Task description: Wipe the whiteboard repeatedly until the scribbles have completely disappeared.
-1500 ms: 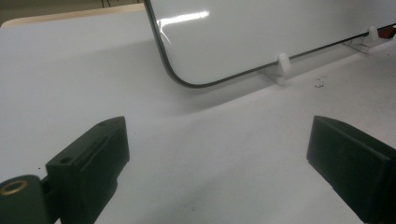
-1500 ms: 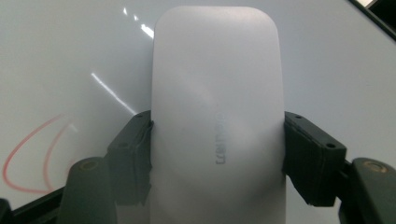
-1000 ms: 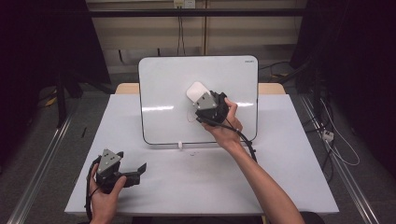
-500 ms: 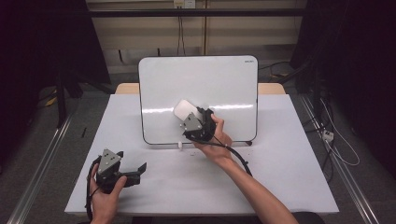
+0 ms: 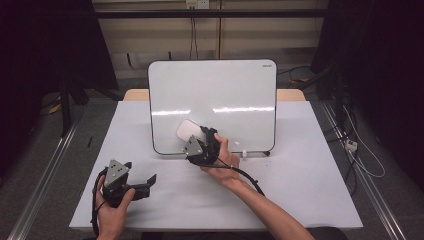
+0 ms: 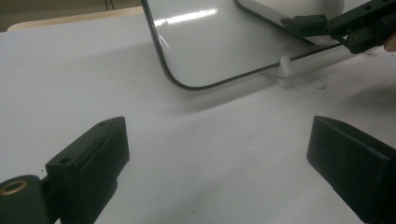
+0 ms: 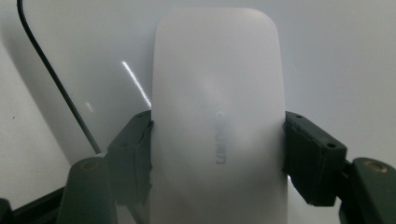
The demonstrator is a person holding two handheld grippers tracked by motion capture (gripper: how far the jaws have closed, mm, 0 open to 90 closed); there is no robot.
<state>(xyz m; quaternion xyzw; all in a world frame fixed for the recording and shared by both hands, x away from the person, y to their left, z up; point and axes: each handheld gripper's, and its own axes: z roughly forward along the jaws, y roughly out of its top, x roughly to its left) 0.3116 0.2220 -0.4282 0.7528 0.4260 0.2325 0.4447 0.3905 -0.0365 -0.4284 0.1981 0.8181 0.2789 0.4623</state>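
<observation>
A white rounded eraser (image 7: 217,116) sits between the two black jaws of my right gripper (image 7: 217,154), which is shut on its sides. In the high view the eraser (image 5: 188,131) lies against the lower left part of the upright whiteboard (image 5: 215,95), with the right gripper (image 5: 196,140) just below it. My left gripper (image 5: 146,183) rests low over the table's front left, held in a hand. In the left gripper view its jaws (image 6: 217,154) stand wide apart with nothing between them, and the whiteboard's corner (image 6: 210,42) and the right gripper (image 6: 345,25) lie beyond.
The whiteboard stands on small white feet (image 5: 244,152) on a white table (image 5: 300,175). A black cable trails from the right gripper along the forearm. Metal rails and loose cables (image 5: 360,155) run along the floor at both sides.
My right gripper has carried the eraser down and to the left across the whiteboard, from its middle to near its lower left corner. The left gripper has stayed put.
</observation>
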